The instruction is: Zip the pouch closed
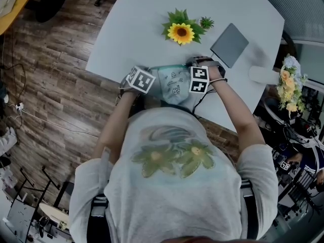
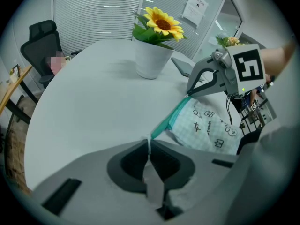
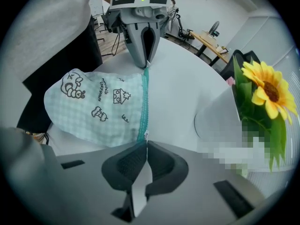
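A pale green checked pouch (image 1: 173,83) with cartoon prints hangs stretched between both grippers at the white table's near edge. Its teal zipper (image 3: 144,102) runs straight from one gripper to the other and looks closed along the stretch that shows. My left gripper (image 2: 149,142) is shut on the small white tab at one end of the zipper (image 2: 172,118). At the other end, my right gripper (image 3: 146,142) pinches the zipper pull. Each gripper shows in the other's view: the right gripper (image 2: 189,95) and the left gripper (image 3: 147,64). In the head view the left gripper (image 1: 150,70) and right gripper (image 1: 191,65) flank the pouch.
A sunflower in a white pot (image 1: 181,33) stands on the white table (image 1: 147,14) just beyond the pouch, with a small green plant (image 1: 206,22) and a grey pad (image 1: 230,44) to its right. A flower bunch (image 1: 288,85) sits off the table's right side.
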Available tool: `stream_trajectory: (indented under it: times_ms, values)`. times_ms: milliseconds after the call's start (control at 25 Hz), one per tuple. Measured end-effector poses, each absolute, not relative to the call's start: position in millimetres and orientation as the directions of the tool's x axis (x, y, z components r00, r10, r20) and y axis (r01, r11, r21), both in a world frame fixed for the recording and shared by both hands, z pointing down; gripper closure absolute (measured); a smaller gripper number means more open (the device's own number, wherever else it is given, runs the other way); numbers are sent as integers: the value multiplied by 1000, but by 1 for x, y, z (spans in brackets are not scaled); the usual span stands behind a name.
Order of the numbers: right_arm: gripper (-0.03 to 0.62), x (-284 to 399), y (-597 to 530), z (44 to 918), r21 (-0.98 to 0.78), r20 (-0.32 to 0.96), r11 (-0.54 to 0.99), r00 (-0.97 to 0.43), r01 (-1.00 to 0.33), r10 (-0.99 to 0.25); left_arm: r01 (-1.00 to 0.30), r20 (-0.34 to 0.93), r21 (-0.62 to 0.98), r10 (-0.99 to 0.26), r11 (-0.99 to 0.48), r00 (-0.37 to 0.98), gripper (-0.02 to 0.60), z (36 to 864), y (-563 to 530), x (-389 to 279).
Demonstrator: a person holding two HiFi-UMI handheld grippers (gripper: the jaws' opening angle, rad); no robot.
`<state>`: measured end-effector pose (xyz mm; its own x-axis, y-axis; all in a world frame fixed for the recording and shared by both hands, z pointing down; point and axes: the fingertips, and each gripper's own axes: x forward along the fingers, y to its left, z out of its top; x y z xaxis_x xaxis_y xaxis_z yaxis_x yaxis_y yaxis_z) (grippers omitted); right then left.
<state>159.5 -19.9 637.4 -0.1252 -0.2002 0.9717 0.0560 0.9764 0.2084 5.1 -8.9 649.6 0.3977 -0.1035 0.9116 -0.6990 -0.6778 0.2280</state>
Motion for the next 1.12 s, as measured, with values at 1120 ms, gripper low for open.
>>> stream_trajectory:
  times_ms: [1120]
  values:
    - [572, 146, -7, 555, 94, 770, 521, -270, -848, -578, -683, 723, 375, -264, -626, 639, 500, 567, -28, 13]
